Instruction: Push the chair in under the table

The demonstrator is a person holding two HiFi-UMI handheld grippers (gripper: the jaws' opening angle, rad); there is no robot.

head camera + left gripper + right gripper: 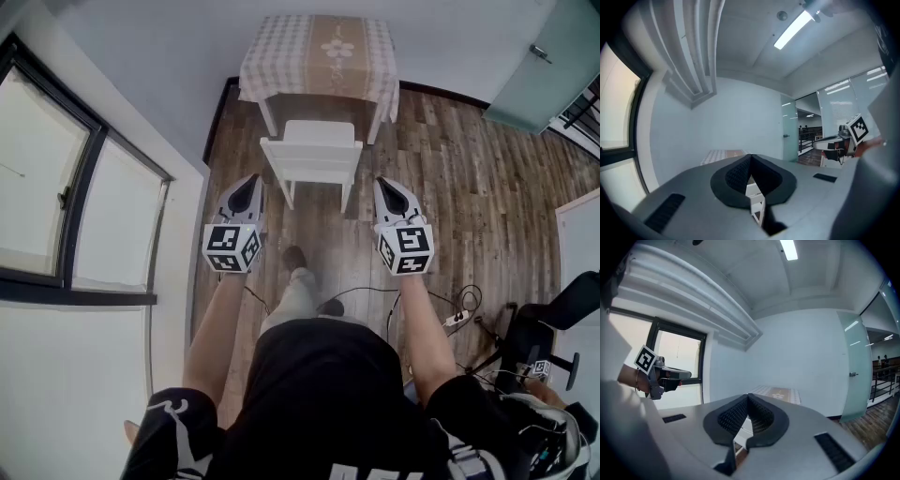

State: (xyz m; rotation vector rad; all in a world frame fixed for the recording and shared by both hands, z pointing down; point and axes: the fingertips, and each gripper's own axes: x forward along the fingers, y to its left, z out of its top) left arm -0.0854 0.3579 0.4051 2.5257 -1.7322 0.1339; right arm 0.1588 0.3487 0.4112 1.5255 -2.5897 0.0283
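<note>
the push looks not yet begun. the chair [311, 155] stands on the wooden floor [450, 178] at the near edge of the desk [319, 56]. its far side sits just at the hanging checked cloth and most of it is out in the open. the whole job is left, by my reading: bring the grippers up against the chair's near side and slide it in under the desk.

the left gripper [251, 181] has its jaws closed together with nothing between them, and its tip is just beside the chair's near left corner. the right gripper [384, 184] is likewise closed and empty, near the chair's near right corner. both seem to be a little apart from the chair, though from above i cannot be sure of the gap.

the cloth hides how far the chair's front already reaches under the desk. the chair's legs are only partly seen. in both gripper views the chair shows only as white slivers below the closed jaws, so contact cannot be read there either. the person's body covers the floor nearest the camera.
</note>
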